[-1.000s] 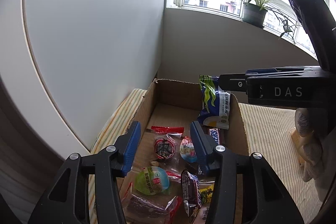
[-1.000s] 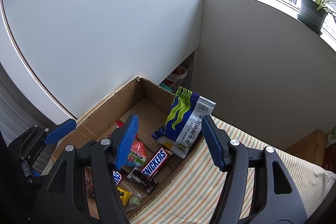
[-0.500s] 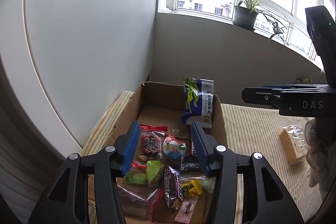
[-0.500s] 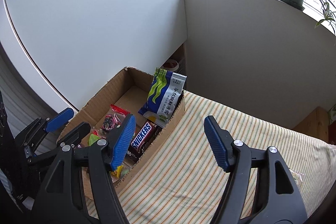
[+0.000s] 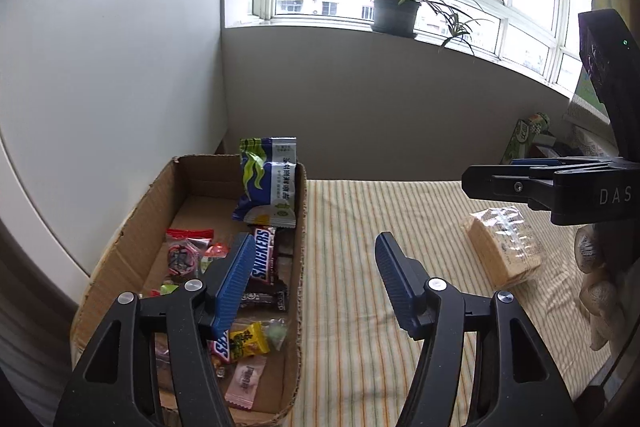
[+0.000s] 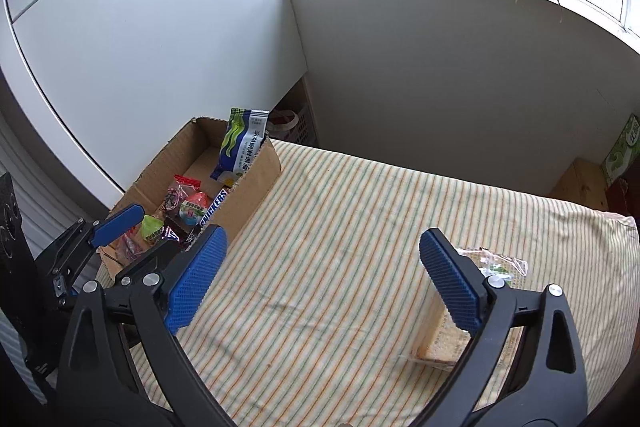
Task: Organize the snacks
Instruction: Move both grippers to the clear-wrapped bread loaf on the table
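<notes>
Both grippers hold nothing and their jaws are opening: the right gripper (image 6: 320,277) spreads wide over the striped bed (image 6: 360,227), with a wrapped cracker pack (image 6: 444,331) just behind its right jaw, and the left gripper (image 5: 310,283) hovers over the edge of a cardboard box (image 5: 132,239). Most of the task looks done, since the box already holds a Snickers bar (image 5: 262,255), small candies and an upright green-and-blue bag (image 5: 270,183), leaving only the cracker pack out, well apart from the box. Nothing lies between them; a potted plant (image 5: 396,9) stands on the windowsill beyond.
</notes>
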`<state>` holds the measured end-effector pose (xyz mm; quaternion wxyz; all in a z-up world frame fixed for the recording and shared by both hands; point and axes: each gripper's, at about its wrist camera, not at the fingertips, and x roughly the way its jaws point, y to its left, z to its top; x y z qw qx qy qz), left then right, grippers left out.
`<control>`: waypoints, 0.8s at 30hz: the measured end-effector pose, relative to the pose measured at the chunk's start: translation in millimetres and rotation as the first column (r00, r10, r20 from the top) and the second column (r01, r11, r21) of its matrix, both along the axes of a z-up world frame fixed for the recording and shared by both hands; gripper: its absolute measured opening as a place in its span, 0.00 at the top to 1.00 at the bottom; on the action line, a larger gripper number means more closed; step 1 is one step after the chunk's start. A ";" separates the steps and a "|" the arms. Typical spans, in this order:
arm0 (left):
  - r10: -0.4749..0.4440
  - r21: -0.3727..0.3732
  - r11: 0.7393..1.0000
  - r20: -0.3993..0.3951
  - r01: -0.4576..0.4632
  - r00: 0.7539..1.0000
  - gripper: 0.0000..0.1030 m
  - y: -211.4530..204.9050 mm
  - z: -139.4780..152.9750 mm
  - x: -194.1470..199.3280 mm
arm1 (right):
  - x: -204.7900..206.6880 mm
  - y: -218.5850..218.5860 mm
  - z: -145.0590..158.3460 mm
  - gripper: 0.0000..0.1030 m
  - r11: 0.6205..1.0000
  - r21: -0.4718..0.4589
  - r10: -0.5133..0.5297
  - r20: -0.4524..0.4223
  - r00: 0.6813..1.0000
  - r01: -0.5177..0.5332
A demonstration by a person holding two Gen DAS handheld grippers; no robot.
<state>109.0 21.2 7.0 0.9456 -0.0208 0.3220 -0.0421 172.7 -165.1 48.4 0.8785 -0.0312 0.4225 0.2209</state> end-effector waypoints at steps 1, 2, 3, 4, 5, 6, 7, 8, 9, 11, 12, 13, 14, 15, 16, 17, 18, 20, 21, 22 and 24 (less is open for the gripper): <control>-0.019 -0.007 1.000 -0.007 0.019 1.000 0.33 -6.5 -1.5 -0.1 | -2.1 -7.9 -1.2 0.03 1.000 -0.004 -0.008 -0.005 1.000 0.008; -0.037 -0.016 0.999 -0.016 0.037 0.999 0.33 -12.5 -3.3 0.0 | -4.2 -16.1 -2.6 0.03 1.000 -0.010 -0.020 -0.008 1.000 0.020; -0.051 -0.025 0.998 -0.024 0.050 0.998 0.33 -18.8 -5.0 0.4 | -6.3 -24.2 -3.3 0.03 0.999 -0.017 -0.035 -0.009 0.999 0.034; -0.063 -0.028 0.998 -0.030 0.062 0.998 0.33 -24.9 -6.7 1.0 | -8.4 -32.2 -4.7 0.03 0.999 -0.022 -0.047 -0.010 0.999 0.047; -0.075 -0.026 0.997 -0.035 0.075 0.997 0.33 -31.6 -8.0 0.6 | -10.1 -40.0 -6.3 0.03 0.998 -0.024 -0.056 -0.015 0.998 0.056; -0.090 -0.023 0.996 -0.041 0.089 0.995 0.33 -38.6 -9.6 0.7 | -11.9 -48.3 -8.3 0.03 0.998 -0.024 -0.065 -0.021 0.998 0.064; -0.107 -0.023 0.994 -0.047 0.106 0.993 0.33 -45.2 -11.4 0.5 | -13.6 -56.5 -10.4 0.03 0.997 -0.025 -0.076 -0.027 0.997 0.075; -0.122 -0.030 0.992 -0.054 0.120 0.991 0.33 -50.7 -13.0 0.6 | -14.8 -64.5 -12.6 0.03 0.996 -0.026 -0.088 -0.031 0.996 0.087; -0.130 -0.037 0.991 -0.062 0.128 0.990 0.33 -56.0 -14.8 1.1 | -15.5 -72.1 -14.5 0.03 0.995 -0.026 -0.098 -0.035 0.995 0.098; -0.149 -0.045 0.988 -0.077 0.146 0.986 0.33 -67.5 -18.1 2.6 | -15.3 -86.3 -18.7 0.03 0.993 -0.018 -0.119 -0.049 0.992 0.119; -0.160 -0.045 0.987 -0.087 0.156 0.983 0.33 -74.1 -20.0 3.3 | -14.8 -93.8 -21.3 0.03 0.992 -0.010 -0.129 -0.058 0.990 0.129; -0.172 -0.044 0.985 -0.094 0.169 0.981 0.33 -80.9 -22.0 4.0 | -13.8 -100.9 -23.6 0.03 0.990 -0.001 -0.139 -0.068 0.988 0.139; -0.184 -0.046 0.983 -0.099 0.180 0.978 0.33 -86.7 -23.3 5.0 | -12.7 -107.1 -26.3 0.03 0.989 0.005 -0.148 -0.074 0.986 0.149; -0.197 -0.054 0.980 -0.104 0.192 0.975 0.33 -92.6 -25.1 6.1 | -10.7 -112.2 -29.3 0.03 0.987 0.009 -0.157 -0.082 0.984 0.158; -0.212 -0.066 0.977 -0.113 0.205 0.971 0.33 -98.3 -26.8 7.5 | -9.3 -117.8 -32.0 0.03 0.986 0.012 -0.165 -0.089 0.982 0.167; -0.224 -0.079 0.973 -0.122 0.216 0.967 0.33 -103.6 -29.0 8.4 | -8.3 -123.3 -34.6 0.03 0.985 0.016 -0.170 -0.097 0.981 0.173; -0.231 -0.088 0.971 -0.129 0.221 0.964 0.33 -108.5 -30.9 9.9 | -7.0 -128.8 -37.5 0.03 0.984 0.021 -0.174 -0.106 0.979 0.177; -0.241 -0.086 0.969 -0.139 0.231 0.960 0.33 -118.5 -34.4 12.3 | -4.2 -138.3 -43.5 0.03 0.982 0.031 -0.182 -0.123 0.976 0.187; -0.248 -0.084 0.968 -0.143 0.238 0.958 0.33 -123.3 -35.9 12.9 | -3.2 -142.8 -46.6 0.03 0.981 0.037 -0.184 -0.131 0.974 0.191; -0.256 -0.084 0.966 -0.148 0.245 0.955 0.33 -128.0 -37.3 13.6 | -2.4 -147.2 -49.5 0.03 0.980 0.043 -0.186 -0.140 0.973 0.194; -0.275 -0.096 0.960 -0.158 0.263 0.948 0.33 -136.5 -39.9 15.5 | -0.3 -153.8 -54.6 0.03 0.979 0.056 -0.187 -0.156 0.970 0.198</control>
